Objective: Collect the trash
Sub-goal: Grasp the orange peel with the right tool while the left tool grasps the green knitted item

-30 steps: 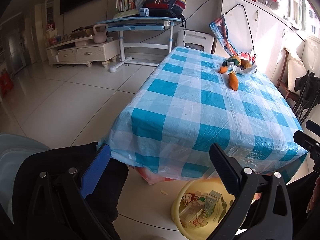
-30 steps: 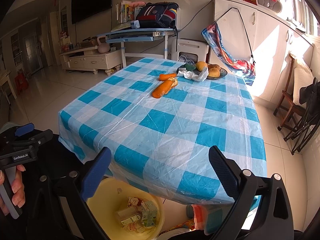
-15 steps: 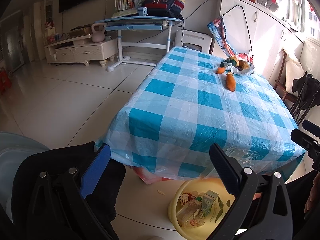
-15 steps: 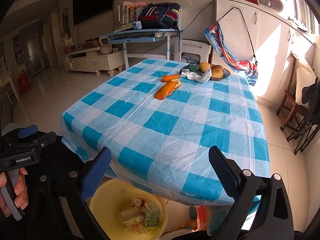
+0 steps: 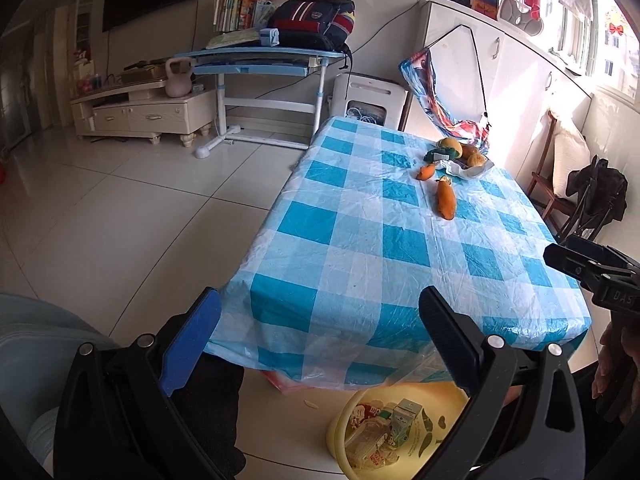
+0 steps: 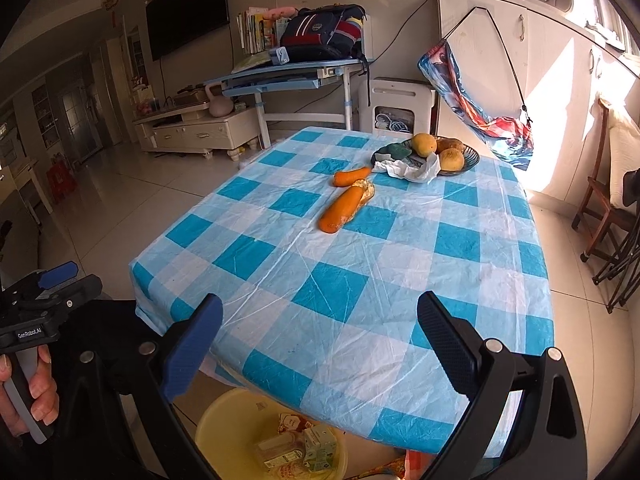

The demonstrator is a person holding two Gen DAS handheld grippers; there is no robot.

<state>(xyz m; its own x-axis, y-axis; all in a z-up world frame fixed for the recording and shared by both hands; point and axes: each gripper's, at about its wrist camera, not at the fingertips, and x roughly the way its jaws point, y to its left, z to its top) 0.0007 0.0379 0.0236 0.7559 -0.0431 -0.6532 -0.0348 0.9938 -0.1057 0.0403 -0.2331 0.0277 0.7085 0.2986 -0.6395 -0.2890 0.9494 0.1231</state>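
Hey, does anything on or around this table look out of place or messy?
Yes. Two carrots lie loose on the checked tablecloth beside the fruit plate, and crumpled white paper spills over the plate's rim. A small scrap lies on the floor beside the yellow bin.

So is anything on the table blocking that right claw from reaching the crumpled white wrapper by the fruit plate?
Mostly bare tablecloth lies ahead of the open right claw. Only two carrots lie just before the white wrapper.
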